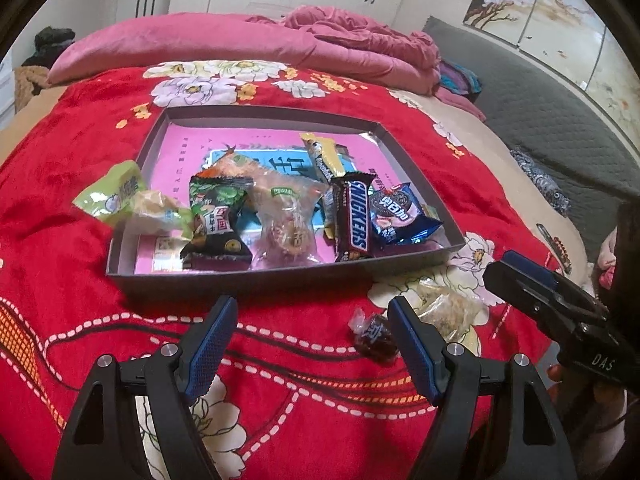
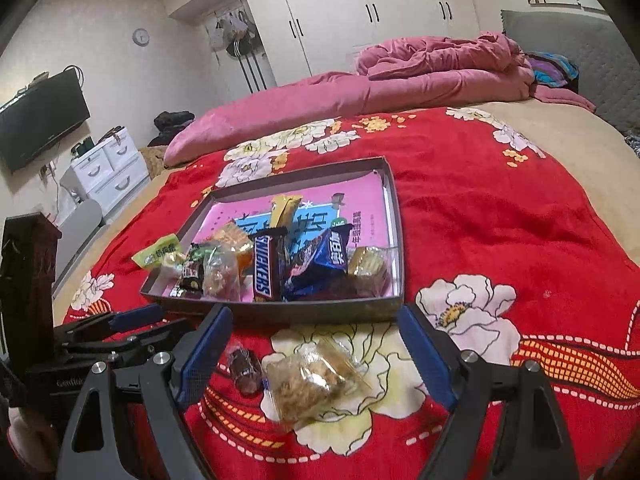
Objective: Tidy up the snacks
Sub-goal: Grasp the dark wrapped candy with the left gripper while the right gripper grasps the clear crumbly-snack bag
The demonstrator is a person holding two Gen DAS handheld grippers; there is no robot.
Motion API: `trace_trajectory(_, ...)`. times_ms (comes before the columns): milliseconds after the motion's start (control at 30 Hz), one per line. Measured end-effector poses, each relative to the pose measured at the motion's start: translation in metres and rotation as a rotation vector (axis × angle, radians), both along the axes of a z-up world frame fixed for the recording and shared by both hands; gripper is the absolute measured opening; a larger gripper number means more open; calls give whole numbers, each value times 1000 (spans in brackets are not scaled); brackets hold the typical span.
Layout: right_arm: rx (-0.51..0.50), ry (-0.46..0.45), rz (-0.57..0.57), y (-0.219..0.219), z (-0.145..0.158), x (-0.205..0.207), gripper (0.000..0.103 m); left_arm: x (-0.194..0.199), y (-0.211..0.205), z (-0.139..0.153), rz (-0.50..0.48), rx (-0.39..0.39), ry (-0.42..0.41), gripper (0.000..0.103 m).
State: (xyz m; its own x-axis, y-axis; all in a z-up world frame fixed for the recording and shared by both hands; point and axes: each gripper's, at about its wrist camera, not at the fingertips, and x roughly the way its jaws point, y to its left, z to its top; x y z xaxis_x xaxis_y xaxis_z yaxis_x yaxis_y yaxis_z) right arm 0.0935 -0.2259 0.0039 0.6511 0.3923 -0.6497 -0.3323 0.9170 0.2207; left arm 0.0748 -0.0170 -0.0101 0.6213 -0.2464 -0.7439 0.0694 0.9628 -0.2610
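Snacks are gathered in a shallow grey tray (image 1: 280, 276) with a pink printed floor, resting on a red flowered blanket (image 1: 80, 184) spread over the bed.

Tray contents, left wrist view:
- Chocolate bar (image 1: 354, 216) in a brown wrapper, standing on end near the front wall.
- Blue cookie packet (image 1: 400, 216), just beside the bar at 3 o'clock.
- Yellow wrapper (image 1: 324, 152), behind the bar at 11 o'clock.
- Clear pastry bag (image 1: 286, 224), at the tray centre.
- Green-and-black packet (image 1: 216, 216), at 9 o'clock from the pastry bag.
- Light green packet (image 1: 110, 196), draped over the tray's left wall.

Outside the tray, on the blanket in front of its near wall:
- Dark candy (image 2: 244, 366) in a clear twist wrapper.
- Clear bag of brown snack (image 2: 316, 376), touching the candy at its 3 o'clock.

Left tool (image 1: 310, 344): jaws wide apart, holding nothing, above the blanket; the dark candy lies just beside its right finger.

Right tool (image 2: 312, 356): jaws wide apart, holding nothing; the candy and the clear bag lie between its fingers in its own view.

A pink quilt (image 2: 360, 88) lies at 12 o'clock beyond the tray.
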Motion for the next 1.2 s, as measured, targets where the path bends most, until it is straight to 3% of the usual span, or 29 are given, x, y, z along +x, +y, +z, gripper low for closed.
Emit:
trace_trajectory(267,-20,57,16,-1,-11,-12,85,-7,-1,-5,-14,41,22,78)
trace_trajectory(533,0,143,25,1,-24,-18,85,-5,-4,-12,-42,29,58,78)
trace_trajectory(967,31,246,-3,0,-46,0,84,-3,-26,-26,-138,49,116,78)
trace_trajectory(1200,60,242,51,8,-49,9,68,-1,-33,-29,-164,57,122,78)
